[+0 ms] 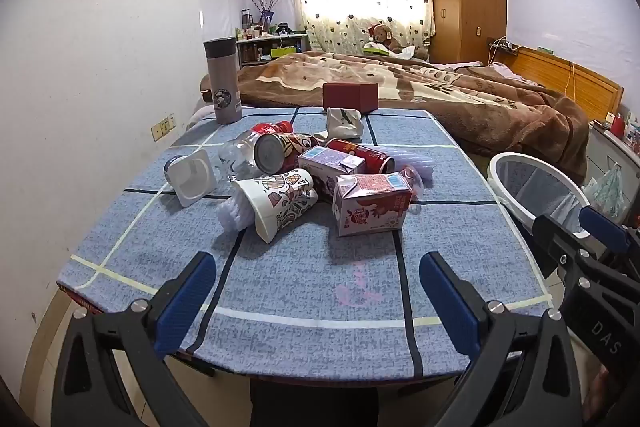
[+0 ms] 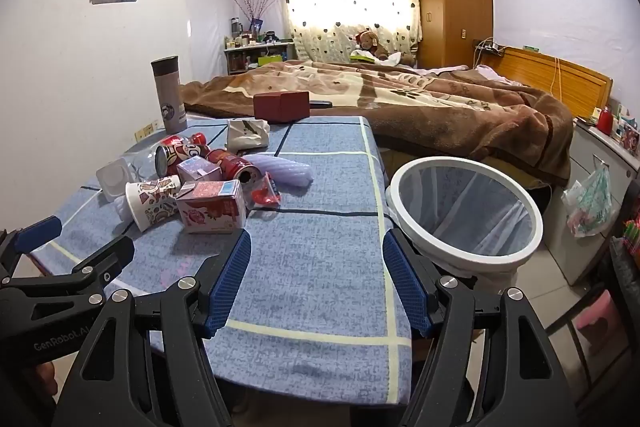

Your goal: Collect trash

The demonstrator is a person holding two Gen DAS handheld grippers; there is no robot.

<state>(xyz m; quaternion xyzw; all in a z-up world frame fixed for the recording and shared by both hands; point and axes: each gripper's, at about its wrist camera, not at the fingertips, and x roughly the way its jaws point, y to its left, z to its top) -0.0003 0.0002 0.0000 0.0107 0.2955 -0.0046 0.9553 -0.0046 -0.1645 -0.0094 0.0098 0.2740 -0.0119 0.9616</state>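
Observation:
A heap of trash lies mid-table on the blue checked cloth [image 1: 312, 291]: a pink milk carton [image 1: 372, 205], a patterned paper cup [image 1: 280, 201], a red can [image 1: 362, 155], a white yogurt pot [image 1: 192, 177] and a clear bottle [image 1: 236, 155]. My left gripper [image 1: 318, 261] is open over the near table edge, short of the carton, with nothing between its fingers. Further right, my right gripper [image 2: 317, 237] is open and empty over bare cloth. A white-rimmed trash bin [image 2: 464, 259] with a liner stands just off the table's right edge, beside the right finger.
At the table's far edge stand a grey thermos [image 1: 222, 83], a dark red box [image 1: 350, 97] and a crumpled white bag [image 1: 344, 123]. A bed with a brown blanket [image 2: 420, 99] lies behind. A plastic bag [image 2: 592, 203] hangs on a cabinet at right.

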